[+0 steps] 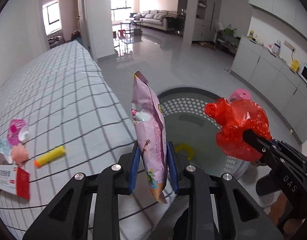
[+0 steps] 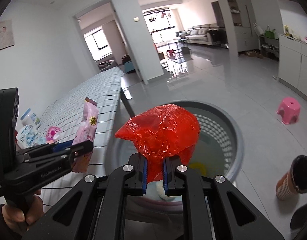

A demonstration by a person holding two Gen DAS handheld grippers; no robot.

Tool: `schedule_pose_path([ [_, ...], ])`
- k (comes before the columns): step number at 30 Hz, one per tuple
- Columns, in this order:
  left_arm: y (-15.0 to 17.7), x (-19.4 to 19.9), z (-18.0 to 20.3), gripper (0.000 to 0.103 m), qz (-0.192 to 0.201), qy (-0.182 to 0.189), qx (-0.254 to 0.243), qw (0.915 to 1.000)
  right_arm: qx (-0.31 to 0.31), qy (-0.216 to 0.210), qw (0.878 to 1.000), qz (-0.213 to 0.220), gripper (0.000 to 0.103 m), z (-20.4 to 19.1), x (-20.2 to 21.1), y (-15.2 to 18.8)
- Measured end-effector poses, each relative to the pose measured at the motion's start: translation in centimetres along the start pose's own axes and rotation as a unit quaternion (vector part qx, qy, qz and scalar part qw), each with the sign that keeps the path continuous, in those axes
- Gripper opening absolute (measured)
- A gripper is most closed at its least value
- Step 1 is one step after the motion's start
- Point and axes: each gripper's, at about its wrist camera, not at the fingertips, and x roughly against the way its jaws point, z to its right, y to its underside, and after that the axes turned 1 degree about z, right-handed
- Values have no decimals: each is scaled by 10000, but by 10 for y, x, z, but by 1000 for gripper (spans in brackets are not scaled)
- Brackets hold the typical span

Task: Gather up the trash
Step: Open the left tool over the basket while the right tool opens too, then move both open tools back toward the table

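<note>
**Both grippers loaded, held over the basket**

Left gripper (image 1: pixel 153 166): the two blue pads are clamped on a pink snack wrapper (image 1: pixel 151 138). The wrapper stands roughly upright between them, gripped on its lower half. Its serrated top edge rises well above the fingertips and its bottom seam hangs below the pads. In the right wrist view the same wrapper (image 2: pixel 87 128) shows pinched in the black fingers at the left of the picture.

Right gripper (image 2: pixel 155 172): the pads are drawn close together and pinch the lower neck of a crumpled red plastic bag (image 2: pixel 163 132). The bulk of the bag balloons above and ahead of the fingertips. In the left wrist view the bag (image 1: pixel 239 128) sits on the end of the right gripper's black finger, to the right of the wrapper and apart from it.

Beyond the fingers: a round grey perforated basket (image 2: pixel 233 132) stands on the floor, just beside the table edge. Both held items appear in front of its opening. A yellow ring (image 1: pixel 184 150) lies on its bottom.

Table with checked cloth (image 1: pixel 73 104), left of the basket: a yellow foam dart (image 1: pixel 50 156), a pink-lidded cup (image 1: pixel 17 132), a red-and-white box (image 1: pixel 12 180).

Floor, right: a pink stool (image 2: pixel 289 113) well apart from the basket, and a paper cup (image 2: pixel 293 178) lying on its side nearer to it.
</note>
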Motion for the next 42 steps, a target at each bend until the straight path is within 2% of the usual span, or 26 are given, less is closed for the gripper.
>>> schedule_pose_path([
  [7,-1,-26,26,29,-280,143,-66,9995,-152,-28,9998,-101,12,22,-7,2],
  [17,1,-33,37,30,-358,65,-93,9993,-250,-136,9995,-167,14,31,-19,-4],
  [19,2,-33,38,34,-370,46,-74,9993,-222,-133,9996,-139,23,34,-16,-3],
  [20,2,-33,38,43,-372,16,-74,9993,-208,-112,9997,-95,28,34,-15,-4],
  [21,2,-34,39,53,-361,-26,-79,9993,-201,-103,9997,-58,38,33,-14,-3],
  [22,2,-32,39,56,-325,-61,-75,9994,-206,-98,9997,-19,41,33,-12,-3],
  [36,3,-30,29,58,-327,-28,50,9995,-211,-66,9997,-56,41,34,-10,-2],
  [39,4,-29,25,63,-326,-20,97,9994,-203,-58,9998,-54,42,32,-9,-2],
  [42,4,-26,19,64,-303,-9,179,9994,-172,-32,9998,-32,47,27,-6,-1],
])
